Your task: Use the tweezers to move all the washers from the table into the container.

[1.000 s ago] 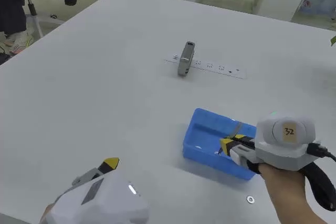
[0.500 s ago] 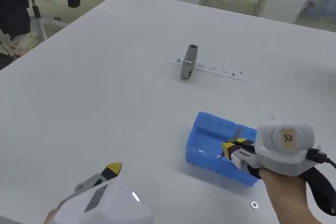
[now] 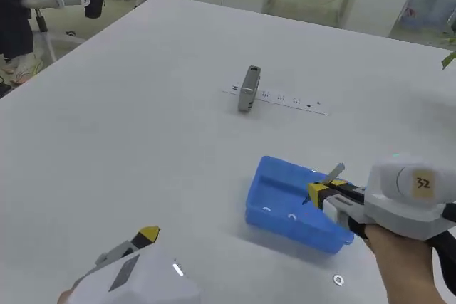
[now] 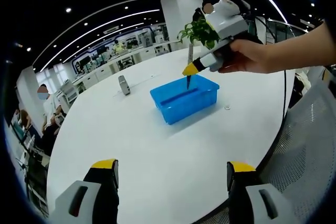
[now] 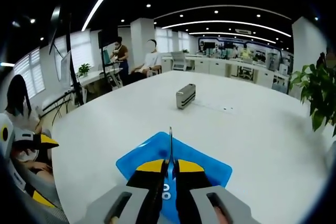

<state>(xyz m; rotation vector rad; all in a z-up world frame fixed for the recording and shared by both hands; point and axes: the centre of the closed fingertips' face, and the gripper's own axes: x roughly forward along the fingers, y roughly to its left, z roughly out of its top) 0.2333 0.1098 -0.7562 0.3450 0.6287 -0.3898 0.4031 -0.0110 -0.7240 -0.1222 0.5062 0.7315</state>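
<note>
A blue container (image 3: pixel 285 222) sits on the white table, with two washers (image 3: pixel 291 217) lying on its floor. My right gripper (image 3: pixel 318 194) hovers over the container's right side, shut on the thin metal tweezers (image 5: pixel 170 145), whose tips point down over the container (image 5: pixel 210 169). In the left gripper view the tweezers (image 4: pixel 188 80) hang into the container (image 4: pixel 181 100). One washer (image 3: pixel 338 279) lies on the table to the right of the container, also seen as the washer (image 4: pixel 227 107). My left gripper (image 4: pixel 172 166) is open and holds nothing, low at the near left (image 3: pixel 142 240).
A grey block (image 3: pixel 249 88) stands on a white power strip (image 3: pixel 292 100) in the middle of the table. Chairs and a person are beyond the far left edge. A potted plant (image 5: pixel 315 95) is at the right. The table edge runs near my left gripper.
The right gripper with the tweezers has shifted slightly right and up over the container. The head camera has moved a little. The left gripper has stayed where it was.
</note>
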